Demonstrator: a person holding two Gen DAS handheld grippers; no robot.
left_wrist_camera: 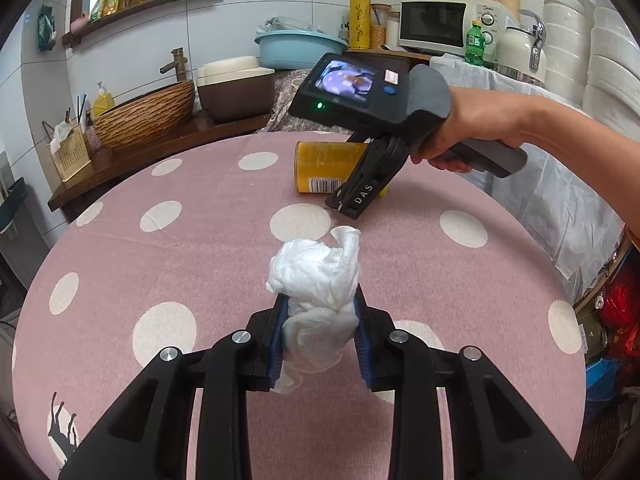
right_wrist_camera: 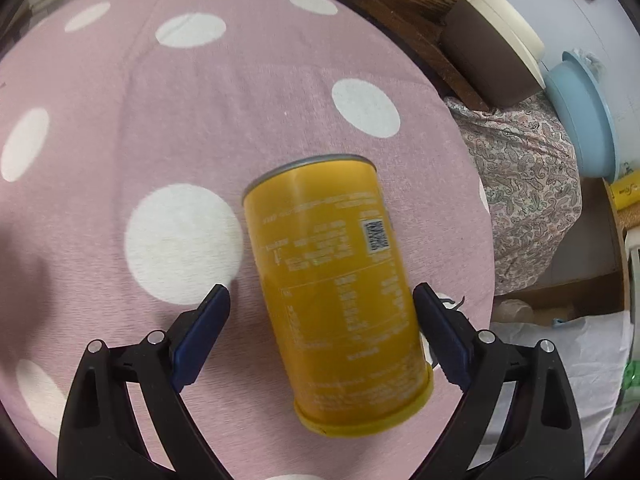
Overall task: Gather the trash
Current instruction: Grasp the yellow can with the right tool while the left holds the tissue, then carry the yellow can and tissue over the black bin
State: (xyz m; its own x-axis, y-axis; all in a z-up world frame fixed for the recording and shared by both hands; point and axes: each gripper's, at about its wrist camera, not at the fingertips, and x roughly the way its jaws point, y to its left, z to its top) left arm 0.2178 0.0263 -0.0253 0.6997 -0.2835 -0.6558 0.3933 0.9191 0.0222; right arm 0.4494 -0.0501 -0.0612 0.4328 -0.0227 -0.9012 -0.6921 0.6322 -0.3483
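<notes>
A crumpled white tissue [left_wrist_camera: 316, 292] is pinched between the blue pads of my left gripper [left_wrist_camera: 322, 312], which is shut on it above the pink dotted tablecloth [left_wrist_camera: 200, 240]. A yellow can [left_wrist_camera: 328, 166] lies on its side farther back on the table. In the left wrist view my right gripper [left_wrist_camera: 352, 208], held by a hand [left_wrist_camera: 472, 128], points down over the can. In the right wrist view the yellow can [right_wrist_camera: 336, 300] lies between the wide-apart blue pads of my right gripper [right_wrist_camera: 322, 296], which is open; the pads do not press on it.
A wooden counter behind the table bears a woven basin [left_wrist_camera: 148, 116], a brown box [left_wrist_camera: 236, 92] and a blue basin [left_wrist_camera: 300, 48]. A microwave [left_wrist_camera: 440, 24], bottles and stacked white bowls [left_wrist_camera: 600, 60] stand at the back right. A paisley cloth [right_wrist_camera: 524, 196] lies past the table edge.
</notes>
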